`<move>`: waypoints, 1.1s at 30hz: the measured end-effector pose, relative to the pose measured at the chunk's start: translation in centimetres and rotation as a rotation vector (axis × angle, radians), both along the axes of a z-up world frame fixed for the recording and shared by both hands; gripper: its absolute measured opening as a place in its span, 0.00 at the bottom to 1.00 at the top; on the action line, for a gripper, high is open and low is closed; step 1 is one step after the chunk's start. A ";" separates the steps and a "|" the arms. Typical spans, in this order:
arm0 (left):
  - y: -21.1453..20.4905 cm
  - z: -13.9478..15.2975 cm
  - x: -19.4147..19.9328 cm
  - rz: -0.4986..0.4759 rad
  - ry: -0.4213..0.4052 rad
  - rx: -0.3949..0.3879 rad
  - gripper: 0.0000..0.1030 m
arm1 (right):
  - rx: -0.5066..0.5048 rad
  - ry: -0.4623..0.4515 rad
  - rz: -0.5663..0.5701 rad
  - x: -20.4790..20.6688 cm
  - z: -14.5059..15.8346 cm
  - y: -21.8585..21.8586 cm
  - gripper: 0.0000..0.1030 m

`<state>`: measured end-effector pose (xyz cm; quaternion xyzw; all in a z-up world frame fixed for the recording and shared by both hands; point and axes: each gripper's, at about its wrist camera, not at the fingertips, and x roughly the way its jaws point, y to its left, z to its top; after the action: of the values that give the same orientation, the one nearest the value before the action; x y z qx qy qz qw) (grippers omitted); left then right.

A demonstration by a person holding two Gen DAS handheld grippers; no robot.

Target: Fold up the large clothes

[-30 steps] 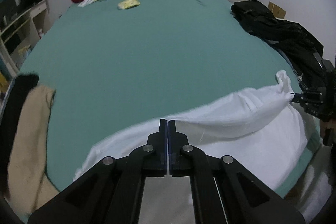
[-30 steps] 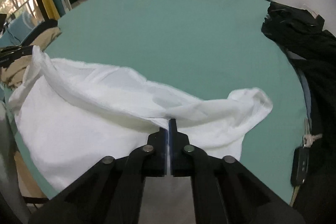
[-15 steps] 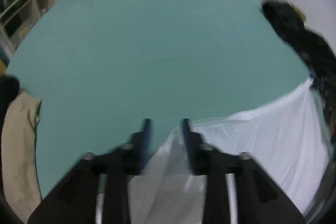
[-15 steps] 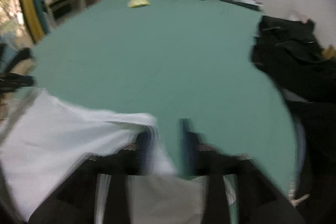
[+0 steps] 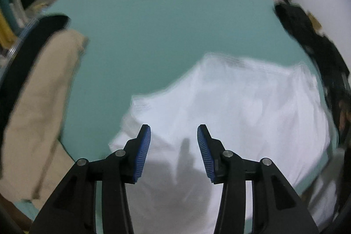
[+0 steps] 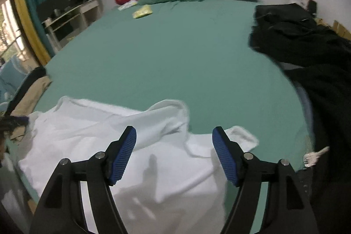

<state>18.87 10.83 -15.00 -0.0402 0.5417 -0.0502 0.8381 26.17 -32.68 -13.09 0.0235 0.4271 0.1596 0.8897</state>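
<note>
The left gripper (image 5: 173,134) has its blue-padded fingers (image 5: 143,152) spread, nothing between them; its jaws have just been opening, and the white garment (image 5: 241,106) lies loose below, filling the lower right of the left wrist view. The right gripper (image 6: 174,136) is likewise released, its fingers (image 6: 122,155) standing wide after opening, with only cloth underneath and none pinched.

The garment sits at the near edge of the bed (image 6: 175,54), in the lower left and centre of the right wrist view. It is not flat: a rolled ridge runs across its far edge, and a lumpy corner lies just right of the right fingers. The step in hand looks like letting go after a fold and picking new hold points.

To do it well, the ridge should probably be smoothed before the next fold, or the crease will set crooked. Each gripper should take a single clean edge or corner, not a bunched handful, and both should lift level so the cloth falls square.

Around it, a beige garment (image 5: 39,106) hangs at the left of the left wrist view, and a pile of black clothes (image 6: 307,54) fills the right side of the right wrist view, near a key (image 6: 314,156). Keeping the white cloth off both seems wise.
</note>
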 end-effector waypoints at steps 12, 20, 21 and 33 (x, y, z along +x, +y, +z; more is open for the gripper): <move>1.0 -3.2 6.5 0.074 0.040 0.127 0.45 | -0.078 0.258 0.184 7.0 -6.3 4.7 0.70; 6.3 -3.1 11.3 0.159 -0.053 0.325 0.47 | -0.218 0.202 0.154 13.3 -6.2 3.6 0.70; 6.7 -2.7 11.5 0.178 -0.064 0.347 0.47 | -0.249 0.190 0.131 13.7 -6.1 3.4 0.70; 0.2 -1.9 8.0 0.029 0.007 -0.017 0.47 | -0.035 0.252 0.388 7.8 -5.4 13.1 0.70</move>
<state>26.88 11.07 -16.94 -0.0553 0.5435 -0.0425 0.8365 33.96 -19.58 -18.46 -0.0547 0.5338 0.3161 0.7824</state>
